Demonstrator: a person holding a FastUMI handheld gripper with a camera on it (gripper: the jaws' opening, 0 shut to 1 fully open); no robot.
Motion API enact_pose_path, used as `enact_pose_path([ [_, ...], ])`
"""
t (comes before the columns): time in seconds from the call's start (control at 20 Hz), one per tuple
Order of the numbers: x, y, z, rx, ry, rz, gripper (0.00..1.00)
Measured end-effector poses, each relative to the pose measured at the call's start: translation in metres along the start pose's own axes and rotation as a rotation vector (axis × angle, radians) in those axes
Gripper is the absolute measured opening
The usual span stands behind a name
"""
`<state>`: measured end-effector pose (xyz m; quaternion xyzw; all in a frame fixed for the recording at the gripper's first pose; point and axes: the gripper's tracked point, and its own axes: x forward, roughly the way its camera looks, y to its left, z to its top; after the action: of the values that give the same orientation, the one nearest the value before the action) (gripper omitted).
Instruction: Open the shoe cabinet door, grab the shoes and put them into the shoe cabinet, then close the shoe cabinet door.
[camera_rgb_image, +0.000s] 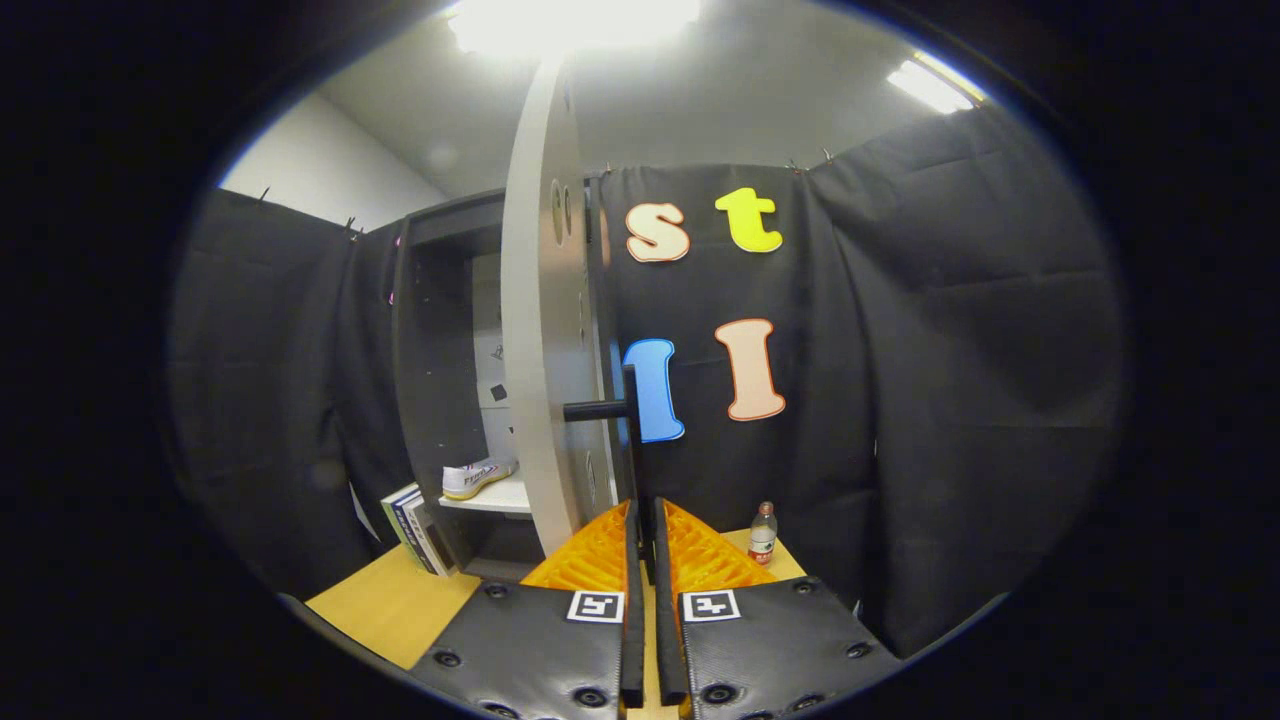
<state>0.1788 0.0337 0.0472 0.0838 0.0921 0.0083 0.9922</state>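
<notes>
Your gripper (645, 520) has its fingers closed on the thin vertical handle (631, 440) of the open cabinet door (540, 320), which is stiff and should swing lightly, with one shoe (478, 477) already on the shelf (495, 497)

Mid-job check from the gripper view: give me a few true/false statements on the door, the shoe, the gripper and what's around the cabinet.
1. The cabinet door stands open. True.
2. The gripper is wide open. False: its fingers are nearly together around the door handle.
3. A shoe sits on the shelf inside. True.
4. The bottle lies on its side. False: it stands upright.
5. Books lean beside the cabinet. True.
</notes>
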Motion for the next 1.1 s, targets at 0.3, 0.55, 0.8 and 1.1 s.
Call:
enact_pose_path([
  [0.3,-0.029,0.012,-0.009,-0.062,0.0,-0.002,0.23],
  [0.55,-0.045,0.062,-0.024,-0.172,-0.023,0.065,0.95],
  [0.8,-0.044,0.114,-0.071,-0.168,0.037,0.156,0.99],
  [1.1,-0.029,0.149,-0.139,-0.144,0.179,0.217,0.99],
])
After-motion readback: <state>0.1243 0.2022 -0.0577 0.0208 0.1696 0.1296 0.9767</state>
